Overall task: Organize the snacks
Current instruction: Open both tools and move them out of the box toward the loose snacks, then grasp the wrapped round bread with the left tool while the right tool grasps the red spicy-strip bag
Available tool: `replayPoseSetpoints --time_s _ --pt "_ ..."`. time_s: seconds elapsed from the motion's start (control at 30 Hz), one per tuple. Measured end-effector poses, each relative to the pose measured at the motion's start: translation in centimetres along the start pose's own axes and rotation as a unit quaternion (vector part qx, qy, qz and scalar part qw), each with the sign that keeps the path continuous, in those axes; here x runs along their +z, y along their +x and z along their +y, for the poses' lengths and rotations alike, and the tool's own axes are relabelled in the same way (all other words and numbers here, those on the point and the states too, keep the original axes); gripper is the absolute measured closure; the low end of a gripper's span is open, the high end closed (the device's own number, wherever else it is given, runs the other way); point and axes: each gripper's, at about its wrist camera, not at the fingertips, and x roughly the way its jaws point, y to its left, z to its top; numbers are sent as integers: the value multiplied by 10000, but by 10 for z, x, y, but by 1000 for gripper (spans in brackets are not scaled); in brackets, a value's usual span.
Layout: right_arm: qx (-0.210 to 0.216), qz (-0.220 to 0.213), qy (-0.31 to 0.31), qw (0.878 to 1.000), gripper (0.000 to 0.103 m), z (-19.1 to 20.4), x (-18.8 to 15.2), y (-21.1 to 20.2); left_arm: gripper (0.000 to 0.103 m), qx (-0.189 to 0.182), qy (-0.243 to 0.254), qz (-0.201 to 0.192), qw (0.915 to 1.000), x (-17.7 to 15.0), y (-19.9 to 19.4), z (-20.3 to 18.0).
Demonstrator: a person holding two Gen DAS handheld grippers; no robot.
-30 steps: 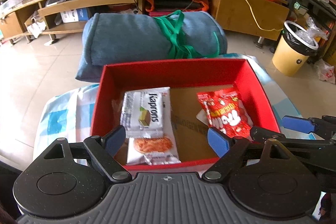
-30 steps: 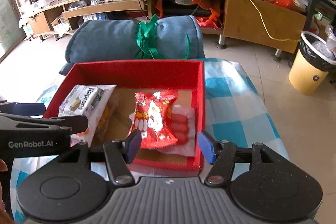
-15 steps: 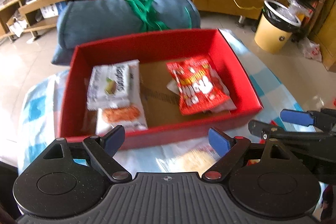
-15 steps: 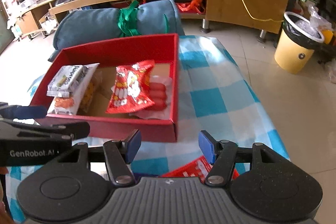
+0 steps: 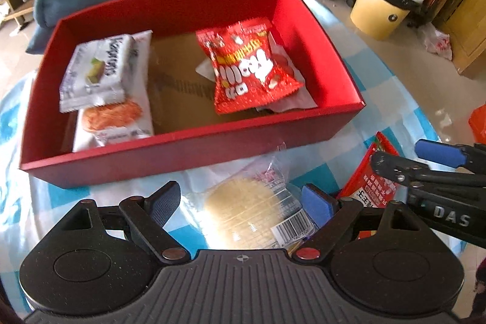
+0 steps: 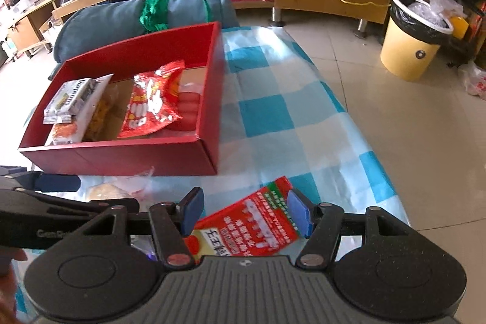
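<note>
now the open left claw [image 5: 240, 199] straddles the clear-wrapped round pale cracker [image 5: 243, 211] just before the red cardboard box [image 5: 182, 154]; the open right claw [image 6: 246, 210] brackets the flat red-and-green packet [image 6: 252, 226], lying diagonally beside it.

A desk under a blue-checked cloth [image 6: 273, 111] is carrying a red box [image 5: 170, 163], with a clear-wrapped round cake [image 5: 243, 211] and a red packet [image 6: 252, 226] lying near it.

Matt red cardboard box [image 5: 194, 151]; glossy plastic wrappers [image 5: 252, 72].
</note>
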Motion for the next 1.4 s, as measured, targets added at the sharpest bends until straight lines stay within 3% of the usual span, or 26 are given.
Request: replayPoseSetpoints --time_s 0.27,0.43,0.77,0.97,1.27,1.4 --pt "111 72 69 9999 46 -5 -1 3 0 -11 -300 257 9992 2 22 6" --pt "136 97 40 9999 45 -4 -1 4 0 -183 -572 442 9972 -1 30 15" --pt "121 163 97 9997 42 -8 -2 7 1 -44 -459 351 9983 -4 26 8" --pt "117 114 164 9997 42 -11 -1 5 1 158 -120 250 9995 0 20 -9" --pt "132 123 186 9997 42 -11 0 5 1 0 -277 235 9993 8 24 -12" --pt "129 125 189 9997 42 -11 0 6 0 12 -258 468 9986 5 38 -13"
